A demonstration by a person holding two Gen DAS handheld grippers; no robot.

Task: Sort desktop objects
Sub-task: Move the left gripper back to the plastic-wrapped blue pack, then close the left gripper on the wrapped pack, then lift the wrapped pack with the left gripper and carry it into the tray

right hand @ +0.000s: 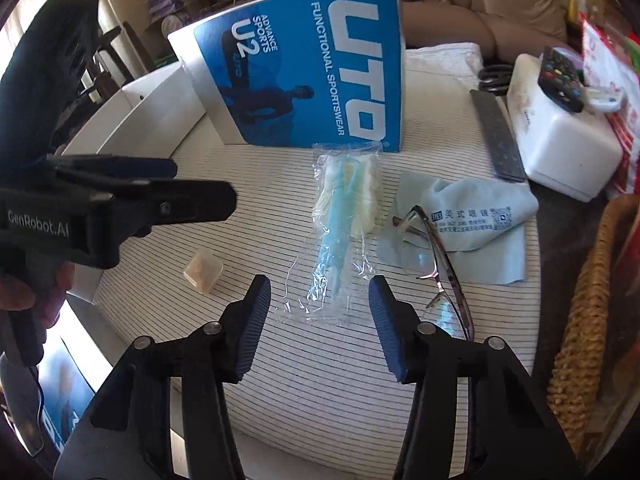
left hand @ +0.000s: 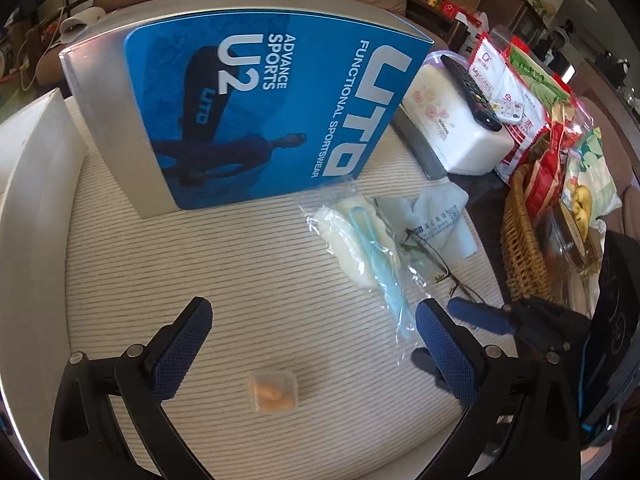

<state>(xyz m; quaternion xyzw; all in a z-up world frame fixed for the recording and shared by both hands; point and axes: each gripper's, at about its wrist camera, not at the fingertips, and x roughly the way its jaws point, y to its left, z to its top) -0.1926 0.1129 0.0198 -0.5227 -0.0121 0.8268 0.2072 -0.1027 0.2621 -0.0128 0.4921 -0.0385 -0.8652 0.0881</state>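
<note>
Lying on the striped mat [right hand: 320, 360], the clear bag with a blue brush [right hand: 340, 216] sits just ahead of the right gripper [right hand: 318, 308], whose jaws stand partly apart around nothing. Beside it, the left gripper [left hand: 312, 344] gapes wide over a small earplug case [left hand: 274, 392]; eyeglasses [right hand: 440, 264] rest on a cloth [right hand: 472, 220].
</note>
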